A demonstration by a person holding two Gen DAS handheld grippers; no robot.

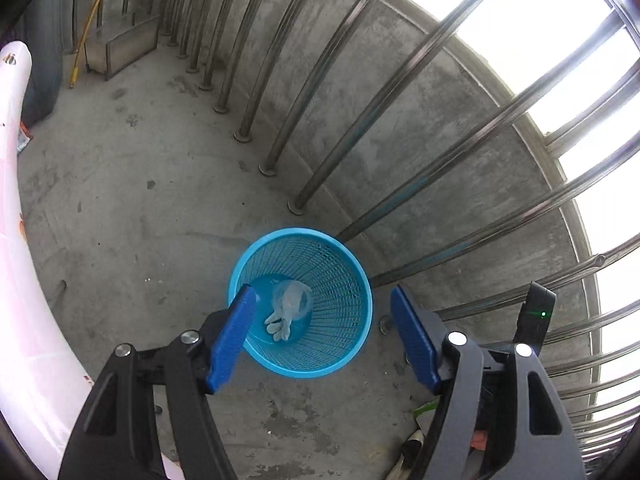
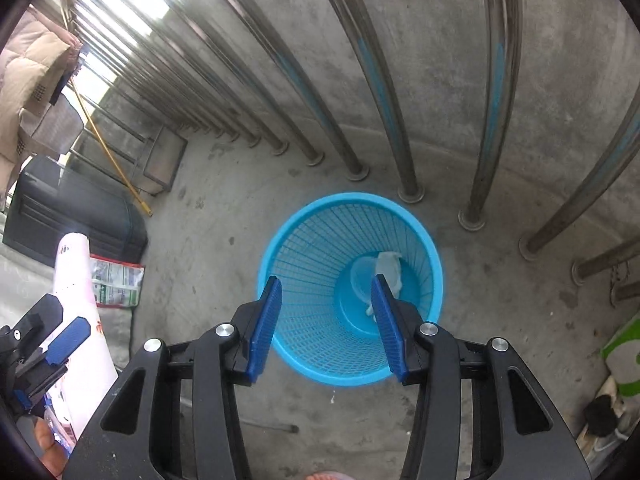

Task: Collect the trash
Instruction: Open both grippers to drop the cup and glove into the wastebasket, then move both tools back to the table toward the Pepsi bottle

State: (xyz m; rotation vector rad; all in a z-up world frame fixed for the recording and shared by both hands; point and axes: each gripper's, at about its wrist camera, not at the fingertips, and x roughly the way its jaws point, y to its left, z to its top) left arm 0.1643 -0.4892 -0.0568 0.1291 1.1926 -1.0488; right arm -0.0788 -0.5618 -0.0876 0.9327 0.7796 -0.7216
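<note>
Trash, here a pale disposable glove and what looks like a crumpled clear wrapper, lies on the bottom of the blue mesh wastebasket, which stands on the concrete floor just in front of the steel railing bars. I hold both grippers above the basket, angled down into its mouth.

Risks, as I judge them: more litter appears to lie on the floor off to the basket's right side, a green-and-white package among it, so the collection seems unfinished; the basket is light and open-weave, and a finger dropping onto its rim could tip it toward the bars or spill the contents. Thin film may also cling to a pad and ride back out.

Left gripper: fingers spread wide, released, nothing between them, touching nothing. Right gripper: fingers parted about halfway, likewise empty; the glove seen beside its right finger lies far below, inside the basket.
</note>
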